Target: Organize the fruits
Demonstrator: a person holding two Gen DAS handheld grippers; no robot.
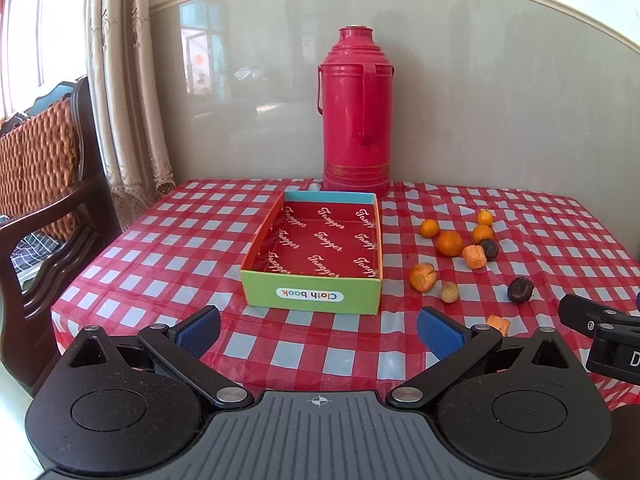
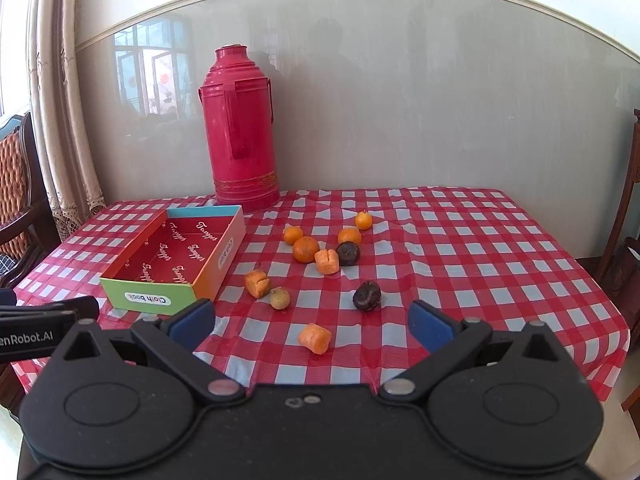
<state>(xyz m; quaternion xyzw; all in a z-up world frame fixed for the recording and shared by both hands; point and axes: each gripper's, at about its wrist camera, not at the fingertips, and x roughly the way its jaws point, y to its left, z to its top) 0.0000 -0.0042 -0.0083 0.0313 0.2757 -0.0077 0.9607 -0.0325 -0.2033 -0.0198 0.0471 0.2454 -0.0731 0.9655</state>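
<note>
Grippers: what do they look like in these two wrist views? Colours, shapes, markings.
Both alike: the left gripper and the right gripper have matte black bodies, two round discs each, angled black link arms with silver pivot bolts, and blue ribbed pads on the fingers. White lettering ending "enRobot.AI" shows on one side. No cables or sleeves visible.

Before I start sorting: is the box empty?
Empty: the box shows only its red printed lining; all fruit lies on the tablecloth.

You're in a home dining room. A red-and-white checked plastic tablecloth [image 2: 440, 240] covers the table, with a tall red thermos flask [image 2: 240, 136], carved dark wooden chair [image 1: 52, 208] and beige lace-edged curtain [image 1: 120, 80] around it.
</note>
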